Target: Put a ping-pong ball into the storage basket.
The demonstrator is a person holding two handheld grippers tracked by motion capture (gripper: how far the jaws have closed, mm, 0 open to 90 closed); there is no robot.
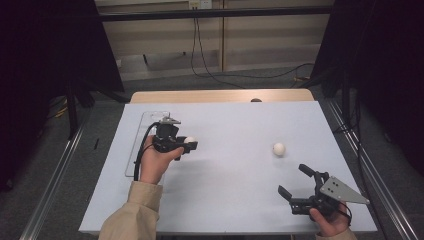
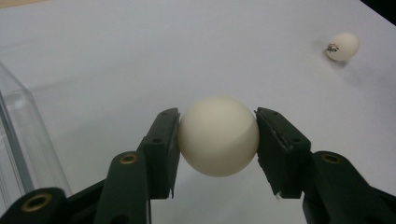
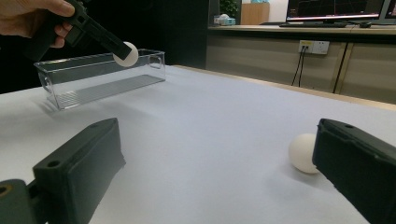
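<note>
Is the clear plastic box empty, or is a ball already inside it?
Empty. In the right gripper view the clear box has a bare floor; the left gripper holds one ball, and the other ball lies on the table.

A white ball (image 2: 218, 136) sits pressed between the two pads of the left tongs (image 1: 186, 145), lifted above the table (image 1: 235, 200), near a clear box (image 3: 100, 79). A second white ball (image 1: 279, 149) lies on the table, with small print, perhaps a logo.

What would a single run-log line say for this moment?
left gripper: shut on held ball, above table | right gripper: open, holding nothing | loose ball: on white table | clear tray: no ball inside
</note>
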